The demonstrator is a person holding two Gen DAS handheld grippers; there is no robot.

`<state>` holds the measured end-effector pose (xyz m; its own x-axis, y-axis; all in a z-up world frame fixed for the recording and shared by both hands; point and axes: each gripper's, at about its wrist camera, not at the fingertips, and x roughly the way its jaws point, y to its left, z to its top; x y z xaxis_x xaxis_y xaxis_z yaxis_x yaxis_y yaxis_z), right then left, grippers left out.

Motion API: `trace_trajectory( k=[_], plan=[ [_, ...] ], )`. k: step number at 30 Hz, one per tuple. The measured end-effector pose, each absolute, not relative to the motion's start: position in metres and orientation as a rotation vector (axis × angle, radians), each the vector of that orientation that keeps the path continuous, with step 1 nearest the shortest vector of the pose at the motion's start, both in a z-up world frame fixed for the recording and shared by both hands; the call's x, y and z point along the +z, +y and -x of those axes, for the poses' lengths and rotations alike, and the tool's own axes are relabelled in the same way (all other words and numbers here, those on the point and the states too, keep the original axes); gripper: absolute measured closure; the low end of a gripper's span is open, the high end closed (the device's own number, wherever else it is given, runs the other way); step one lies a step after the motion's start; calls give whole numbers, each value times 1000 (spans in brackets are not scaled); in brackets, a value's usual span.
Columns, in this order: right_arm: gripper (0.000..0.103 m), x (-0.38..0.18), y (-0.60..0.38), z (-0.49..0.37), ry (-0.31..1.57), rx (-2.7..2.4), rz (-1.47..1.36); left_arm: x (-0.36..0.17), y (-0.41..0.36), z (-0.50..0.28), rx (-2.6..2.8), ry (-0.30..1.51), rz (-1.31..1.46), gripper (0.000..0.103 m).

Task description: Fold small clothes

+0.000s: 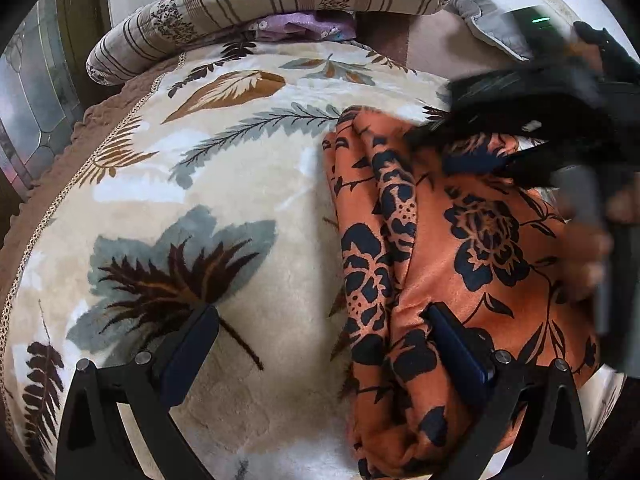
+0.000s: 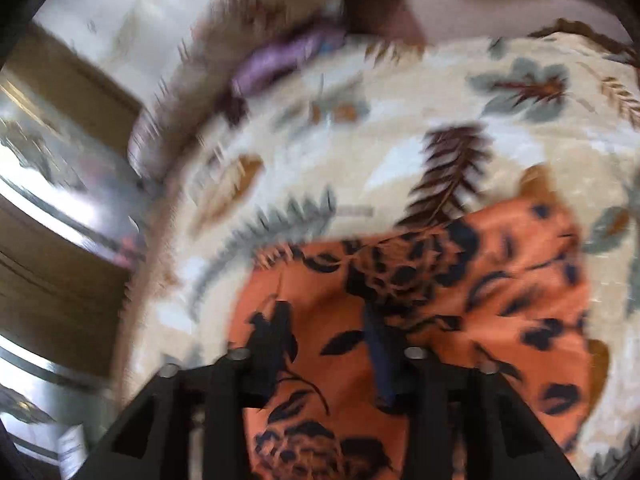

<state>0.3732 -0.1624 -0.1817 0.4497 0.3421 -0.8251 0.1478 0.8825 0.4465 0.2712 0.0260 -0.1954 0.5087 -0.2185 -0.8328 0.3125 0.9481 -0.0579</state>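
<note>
Left wrist view: looking down on bed w/ cream leaf-print blanket (image 1: pixel 240 184), brown trim along left edge. Orange garment (image 1: pixel 472 248) w/ dark navy flower print lying on blanket, right half of view, bunched into lengthwise folds along its left side. Left tongs (image 1: pixel 320 344) spread wide apart: left finger over bare blanket, right finger (image 1: pixel 456 344) resting on or just above orange cloth, can't tell which; nothing clamped. Right tongs (image 1: pixel 472 148) coming in from upper right, blurred, tips over far part of garment; a hand (image 1: pixel 588 248) on grey handle at right edge, also blurred. Striped beige quilt (image 1: pixel 280 0) rolled along far side of bed, purple cloth (image 1: pixel 304 26) tucked just under it. Grey fabric upper right, beside a dark device w/ small green light (image 1: pixel 542 20).

Right wrist view: heavily blurred. Same orange garment (image 2: pixel 440 300) filling lower centre and right, on leaf-print blanket (image 2: pixel 360 152). Right tongs (image 2: pixel 328 328) partly apart, both fingers over orange cloth; a strip of cloth shows in the gap, pads not visibly pressing on it. Purple cloth (image 2: pixel 280 60) smeared at top centre, at far edge of bed. Left edge: wooden furniture w/ shiny glass or metal panels (image 2: pixel 60 200), detail unreadable.
</note>
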Motion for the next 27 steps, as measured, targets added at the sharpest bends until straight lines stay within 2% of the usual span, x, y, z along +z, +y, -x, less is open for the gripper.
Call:
trace_trajectory(
  k=[5,12,15,18,27],
  plan=[
    [50,-169,-168,-359,1084,141,-514,-194,25,-269,-324,973,-115,0],
    [49,-128,-216,-264,969,164,-484,-193,23,-268,-298,974,-119,0],
    [52,-132,-222,-223,984,161,-476,-191,20,-264,-279,959,-137,0],
    [61,-153,-218,-191,1047,163,-444,-190,19,-261,-263,941,-154,0],
    [63,-173,-198,-165,910,125,-277,-190,16,-256,-247,903,-189,0]
  ],
)
